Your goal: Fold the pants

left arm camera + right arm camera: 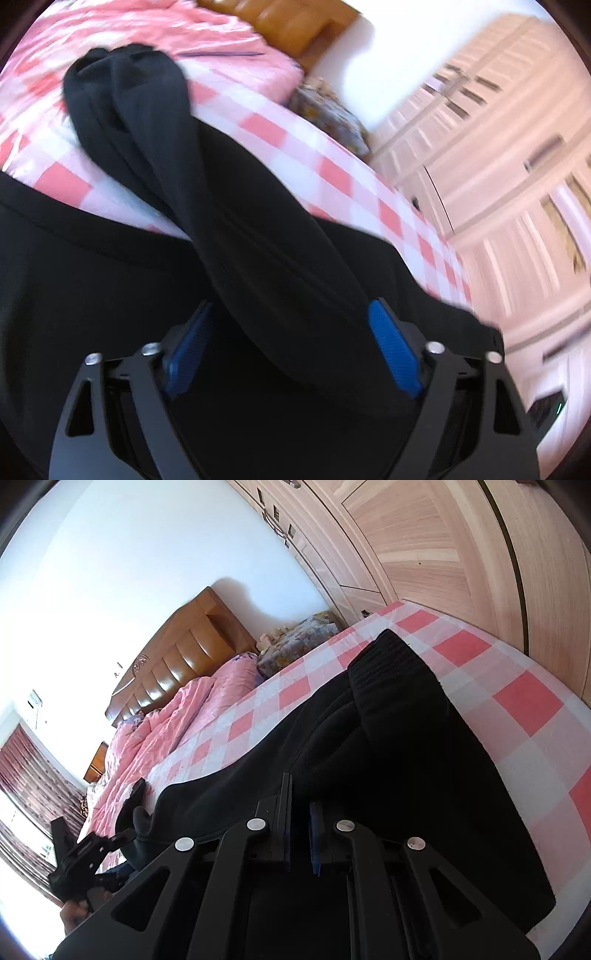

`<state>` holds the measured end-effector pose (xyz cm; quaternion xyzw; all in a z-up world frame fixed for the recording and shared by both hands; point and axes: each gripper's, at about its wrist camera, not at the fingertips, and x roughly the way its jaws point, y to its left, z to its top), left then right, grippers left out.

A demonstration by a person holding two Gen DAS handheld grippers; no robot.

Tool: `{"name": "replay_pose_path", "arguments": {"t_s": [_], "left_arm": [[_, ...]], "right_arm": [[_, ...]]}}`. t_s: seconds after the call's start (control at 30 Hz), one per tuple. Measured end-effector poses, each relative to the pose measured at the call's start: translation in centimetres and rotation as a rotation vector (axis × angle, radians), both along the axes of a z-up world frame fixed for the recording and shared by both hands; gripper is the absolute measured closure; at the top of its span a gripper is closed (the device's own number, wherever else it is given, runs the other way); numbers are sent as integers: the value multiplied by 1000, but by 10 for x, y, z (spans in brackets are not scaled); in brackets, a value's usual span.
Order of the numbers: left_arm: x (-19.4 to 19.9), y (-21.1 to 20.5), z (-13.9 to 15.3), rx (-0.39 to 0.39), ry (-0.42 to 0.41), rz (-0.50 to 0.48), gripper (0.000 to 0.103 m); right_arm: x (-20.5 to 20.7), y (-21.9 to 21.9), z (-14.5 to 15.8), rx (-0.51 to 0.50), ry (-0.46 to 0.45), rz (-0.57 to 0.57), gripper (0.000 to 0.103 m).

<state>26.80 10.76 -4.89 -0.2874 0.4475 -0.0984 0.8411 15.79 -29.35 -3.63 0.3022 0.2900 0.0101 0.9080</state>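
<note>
Left wrist view first: black pants [229, 206] lie on the checked pink-and-white bedsheet [295, 162] and fill most of the lower picture. Toward the upper left from the pants' broad part, a rolled or bunched leg section runs up to a rounded dark end that rests near a rumpled pink quilt [122, 33]. Past the quilt stands a brown wooden headboard [280, 22]. To the right of the pants, a floral cushion [328, 110] sits at the bed's edge, and beyond it a pale wooden wardrobe [498, 147] fills the right side, blurred. The left gripper [291, 347] stands with its blue pads [393, 350] well apart, a thick fold of the pants passing between them; the pads do not press on the cloth.

Right wrist view: at the far left of the pants, the other gripper shows small and dark, with part of a hand beneath it. The quilt and headboard lie up and left of the pants [388, 738], whose ribbed waistband [395, 657] points toward the wardrobe. The right gripper [301, 819] has its jaws drawn close together, with only a narrow slit between them, right over the black cloth; whether any fabric is pinched there I cannot tell.
</note>
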Motion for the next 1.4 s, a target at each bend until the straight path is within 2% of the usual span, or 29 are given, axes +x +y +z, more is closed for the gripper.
{"name": "replay_pose_path", "arguments": {"t_s": [0.03,0.07,0.13,0.2,0.23,0.27,0.33,0.4,0.43,0.5,0.57,0.67,0.73,0.77,0.83,0.93,1.03,1.1,1.2,1.27,1.4], "left_arm": [[5,3,-3,-32,9,-6,72],[10,5,-5,-53,16,-10,88],[13,8,1,-64,-2,4,94],[2,5,24,-15,-80,12,94],[-11,2,48,41,-154,17,94],[-21,0,64,65,-202,17,94],[-44,1,97,67,-289,-6,94],[-71,-2,114,118,-340,-51,94],[-91,-5,115,170,-357,-83,93],[-117,-9,104,233,-348,-124,93],[-144,-13,73,278,-286,-162,93],[-164,-10,26,304,-189,-179,93],[-164,-9,1,295,-137,-161,93],[-163,-10,-2,303,-136,-158,93],[-167,-9,-2,312,-152,-157,93],[-175,-8,21,312,-211,-152,93],[-186,-6,39,306,-248,-167,93],[-194,-9,29,349,-232,-184,93],[-193,-7,5,342,-153,-175,93],[-194,-6,2,347,-156,-167,93],[-199,-6,19,377,-206,-167,93]], "right_arm": [[2,2,3,0,-1,4,92],[0,-1,6,-1,-2,9,92],[0,-2,10,-10,-1,29,92],[4,-5,18,-16,-1,65,92],[3,-8,24,-12,-11,80,92],[1,-10,30,-8,-21,93,92],[-8,-14,44,-10,-51,120,92],[-23,-17,56,-30,-72,151,92],[-36,-18,57,-44,-72,167,92],[-56,-18,48,-47,-47,189,92],[-75,-18,27,-52,12,199,92],[-92,-13,-16,-52,134,198,92],[-97,-13,-28,-33,151,182,92],[-99,-13,-28,-30,141,174,92],[-102,-11,-19,-38,118,168,92],[-113,-5,0,-74,71,184,92],[-121,-5,4,-80,67,186,92],[-118,-9,-14,-67,115,180,92],[-116,-12,-36,-22,159,171,92],[-119,-10,-32,-24,144,172,92],[-122,-8,-14,-49,98,194,92]]}}
